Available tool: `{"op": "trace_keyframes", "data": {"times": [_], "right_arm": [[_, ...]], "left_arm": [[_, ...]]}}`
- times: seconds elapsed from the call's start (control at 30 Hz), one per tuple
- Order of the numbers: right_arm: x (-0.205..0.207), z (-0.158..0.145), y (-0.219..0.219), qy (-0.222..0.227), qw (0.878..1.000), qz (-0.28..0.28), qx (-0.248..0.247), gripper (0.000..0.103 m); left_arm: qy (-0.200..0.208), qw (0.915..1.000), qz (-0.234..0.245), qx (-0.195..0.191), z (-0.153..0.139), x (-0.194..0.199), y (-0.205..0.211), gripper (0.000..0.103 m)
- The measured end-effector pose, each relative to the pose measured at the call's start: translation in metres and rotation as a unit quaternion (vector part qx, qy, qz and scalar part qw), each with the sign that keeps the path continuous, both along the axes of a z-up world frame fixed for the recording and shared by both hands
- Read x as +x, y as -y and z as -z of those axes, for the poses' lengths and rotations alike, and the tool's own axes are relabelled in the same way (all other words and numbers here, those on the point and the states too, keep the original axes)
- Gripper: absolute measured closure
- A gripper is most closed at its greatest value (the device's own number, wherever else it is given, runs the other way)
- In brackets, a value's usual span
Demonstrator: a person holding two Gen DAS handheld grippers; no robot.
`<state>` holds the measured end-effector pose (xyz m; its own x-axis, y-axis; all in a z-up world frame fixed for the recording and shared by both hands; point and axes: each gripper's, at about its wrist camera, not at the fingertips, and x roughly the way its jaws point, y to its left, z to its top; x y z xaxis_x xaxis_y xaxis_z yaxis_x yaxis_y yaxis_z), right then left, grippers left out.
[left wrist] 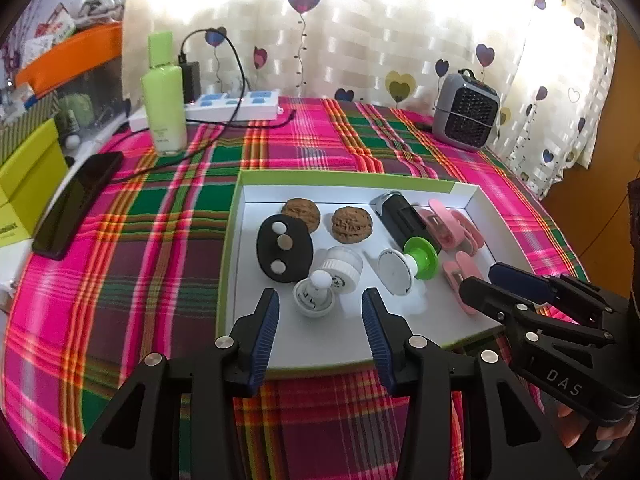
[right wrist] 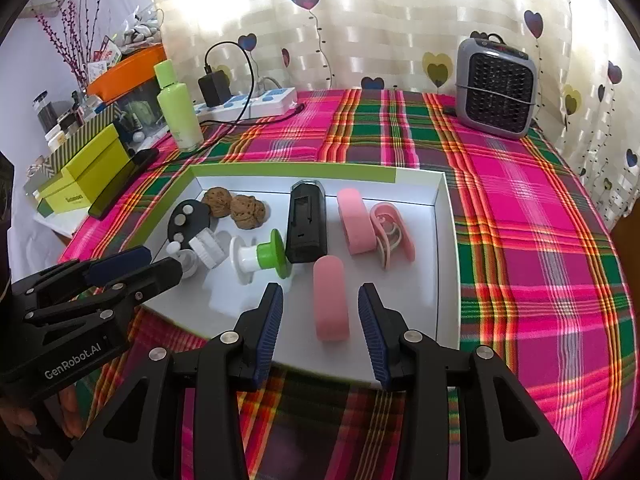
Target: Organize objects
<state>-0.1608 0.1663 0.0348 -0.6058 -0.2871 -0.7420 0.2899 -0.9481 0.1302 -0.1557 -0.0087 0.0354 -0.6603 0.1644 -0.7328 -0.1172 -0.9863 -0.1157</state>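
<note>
Now both grippers, left [left wrist: 320, 334] and right [right wrist: 320, 330], half-open, empty, above the tray [left wrist: 352, 178].

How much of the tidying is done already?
Looks nearly finished: the walnuts, pink clips, black case and white stampers all lie in the tray. The left gripper and right gripper are open and empty. Nothing loose obviously remains.
</note>
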Motion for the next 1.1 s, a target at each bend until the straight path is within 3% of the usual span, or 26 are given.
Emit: {"op": "trace_keyframes", "data": {"times": [0.57, 0.67, 1.1], "right_arm": [[0.050, -0.015, 0.001, -0.029, 1.000, 0.005, 0.003, 0.061], [0.057, -0.012, 0.001, -0.026, 1.000, 0.004, 0.005, 0.054], [0.069, 0.011, -0.006, 0.006, 0.999, 0.032, 0.021, 0.053]], "left_arm": [[-0.021, 0.9998, 0.001, 0.003, -0.013, 0.049, -0.001, 0.058], [-0.020, 0.9998, 0.003, 0.004, -0.011, 0.056, -0.002, 0.058], [0.013, 0.9998, 0.008, -0.011, 0.015, 0.068, -0.012, 0.056]]}}
